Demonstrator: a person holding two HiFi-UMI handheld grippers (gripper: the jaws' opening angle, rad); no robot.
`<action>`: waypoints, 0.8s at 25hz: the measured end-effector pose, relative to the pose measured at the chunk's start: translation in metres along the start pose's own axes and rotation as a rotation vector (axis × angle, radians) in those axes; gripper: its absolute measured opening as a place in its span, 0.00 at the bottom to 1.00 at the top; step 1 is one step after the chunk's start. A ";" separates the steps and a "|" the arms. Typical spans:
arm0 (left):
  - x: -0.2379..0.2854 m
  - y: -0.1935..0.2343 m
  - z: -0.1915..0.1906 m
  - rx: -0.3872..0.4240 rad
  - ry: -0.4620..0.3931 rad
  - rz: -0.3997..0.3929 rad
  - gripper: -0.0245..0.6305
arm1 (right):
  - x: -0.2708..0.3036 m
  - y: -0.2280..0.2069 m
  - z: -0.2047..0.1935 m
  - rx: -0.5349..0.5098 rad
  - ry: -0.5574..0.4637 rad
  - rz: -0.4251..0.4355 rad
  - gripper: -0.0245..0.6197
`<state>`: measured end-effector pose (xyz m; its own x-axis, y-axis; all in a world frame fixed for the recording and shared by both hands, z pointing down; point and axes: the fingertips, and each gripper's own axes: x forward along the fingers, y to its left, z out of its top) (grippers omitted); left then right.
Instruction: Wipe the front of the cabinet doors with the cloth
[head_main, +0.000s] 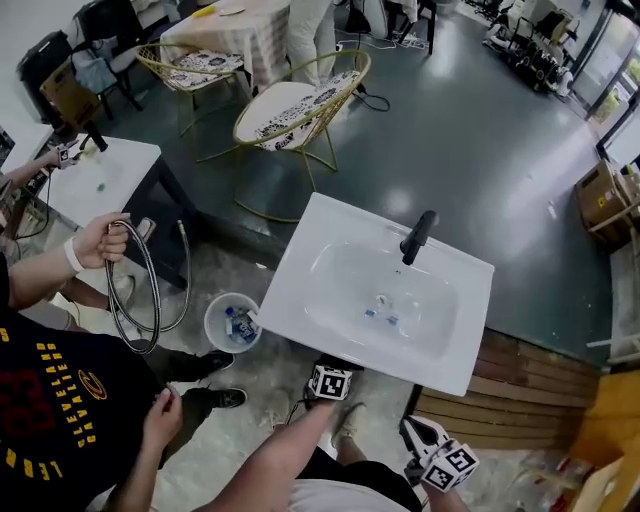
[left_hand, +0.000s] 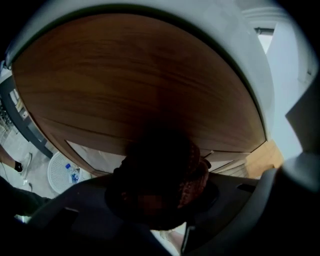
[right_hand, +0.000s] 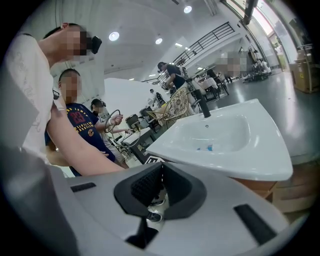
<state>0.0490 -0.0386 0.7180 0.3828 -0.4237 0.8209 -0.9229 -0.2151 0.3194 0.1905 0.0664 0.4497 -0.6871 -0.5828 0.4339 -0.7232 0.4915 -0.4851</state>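
Beneath the white washbasin (head_main: 300, 290), the left gripper (left_hand: 157, 192) clamps a bunched reddish-brown cloth (left_hand: 192, 172) in its jaws, the wooden cabinet door (left_hand: 135, 80) directly ahead, while the right gripper (right_hand: 155, 187), jaws closed on nothing, hangs farther off beside the basin's rim.

Left forearm (head_main: 283, 452) is stretched forward and up from the body, bare to the elbow, and the left gripper (head_main: 331, 379) at its end shows only its marker cube in the head view. In the left gripper view its jaws are clamped together on a bunched dark reddish-brown cloth (left_hand: 194, 175). The right gripper (head_main: 430, 448) sits low and close to the body on the right, well apart from the left, with its marker cube facing up. Its dark ribbed pads (right_hand: 146, 184) meet with nothing between them. The left arm crosses the right gripper view's left side.
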 end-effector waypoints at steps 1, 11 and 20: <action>0.000 -0.004 0.000 -0.004 -0.004 0.004 0.28 | -0.002 -0.002 -0.001 0.000 0.006 0.002 0.06; 0.011 -0.031 -0.012 0.019 -0.013 -0.003 0.28 | -0.004 -0.012 -0.005 -0.015 0.040 0.060 0.06; 0.026 -0.049 -0.019 0.005 -0.033 0.025 0.28 | -0.003 -0.027 -0.006 -0.039 0.119 0.125 0.06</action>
<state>0.1035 -0.0225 0.7320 0.3610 -0.4578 0.8125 -0.9320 -0.2081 0.2969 0.2114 0.0584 0.4664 -0.7733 -0.4365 0.4599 -0.6325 0.5814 -0.5117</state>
